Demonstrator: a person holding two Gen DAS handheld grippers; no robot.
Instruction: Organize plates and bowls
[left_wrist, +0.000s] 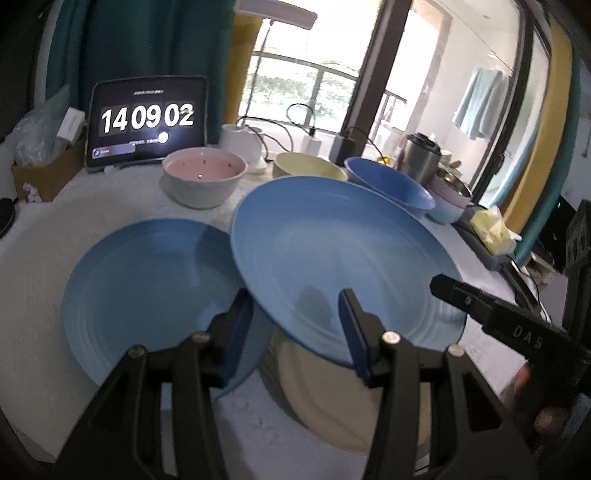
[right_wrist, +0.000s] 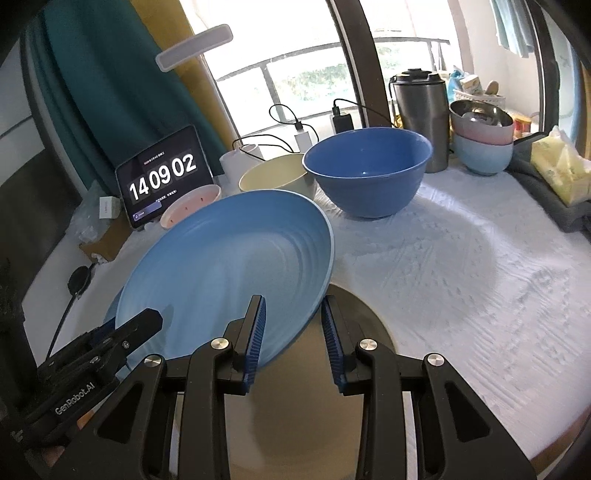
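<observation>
With both the left gripper (left_wrist: 295, 328) and the right gripper (right_wrist: 293, 332) pinching the raised blue plate's (right_wrist: 225, 266) near rim above the cream plate (right_wrist: 295, 406), I'd keep it level and lower it squarely onto the second blue plate (left_wrist: 147, 288) on the bench (right_wrist: 480, 295).

Wide bare stretch of bench (right_wrist: 461, 277) lying open on right, in front of dark blue bowl (right_wrist: 369, 170). Back edge crowding: pink bowl (left_wrist: 203, 177), yellow bowl (left_wrist: 306, 166), dark blue bowl, steel flask (right_wrist: 421, 114), stacked bowls (right_wrist: 482, 140), tablet (left_wrist: 147, 118), cables. Raised blue plate (left_wrist: 332, 258) tilting over cream plate (right_wrist: 306, 369), blocking centre. Second blue plate (left_wrist: 147, 288) lying flat on left, just beside it. Right tongs (right_wrist: 291, 328) and left tongs (left_wrist: 295, 325) both filling plate's near rim. Tissue pack (right_wrist: 561, 170) sitting at far right edge.
</observation>
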